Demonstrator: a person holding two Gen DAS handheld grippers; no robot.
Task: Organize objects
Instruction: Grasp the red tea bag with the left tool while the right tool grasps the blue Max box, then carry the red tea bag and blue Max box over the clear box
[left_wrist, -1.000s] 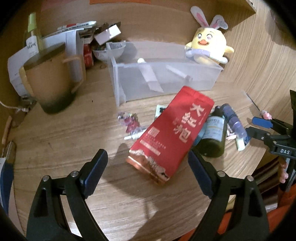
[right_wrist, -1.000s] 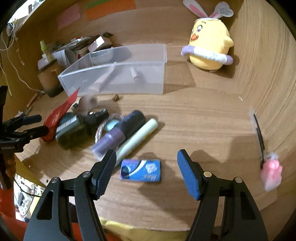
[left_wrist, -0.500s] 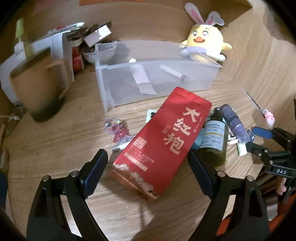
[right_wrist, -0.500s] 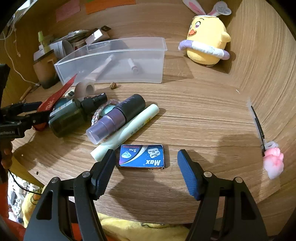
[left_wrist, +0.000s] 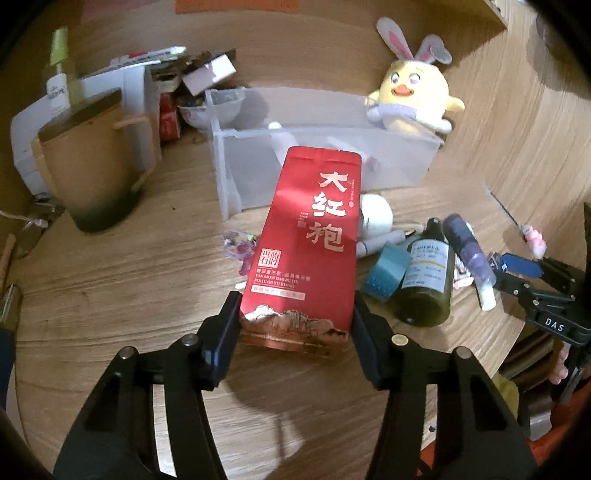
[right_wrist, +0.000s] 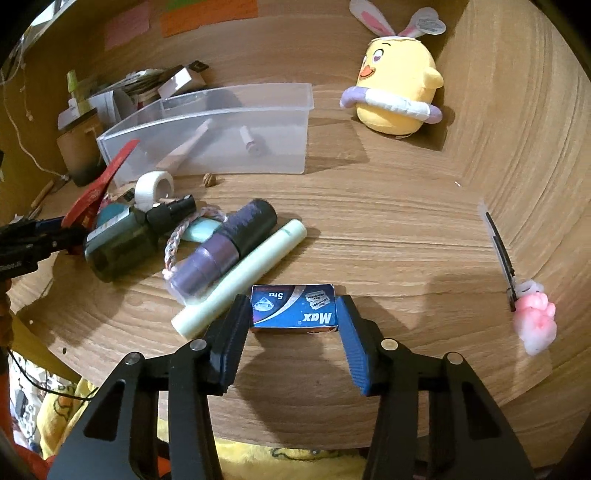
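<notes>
Red tea pouch (left_wrist: 310, 236) with gold lettering, blue box (right_wrist: 294, 309), yellow plush chick (right_wrist: 397, 98)

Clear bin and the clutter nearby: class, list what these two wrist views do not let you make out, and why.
Left wrist view: the red tea pouch covers part of the clear bin; its frosted wall blurs the contents.
Left wrist view: dark green bottle label print too small to read.
Right wrist view: purple bottle motion-blurred; label unreadable.
</notes>
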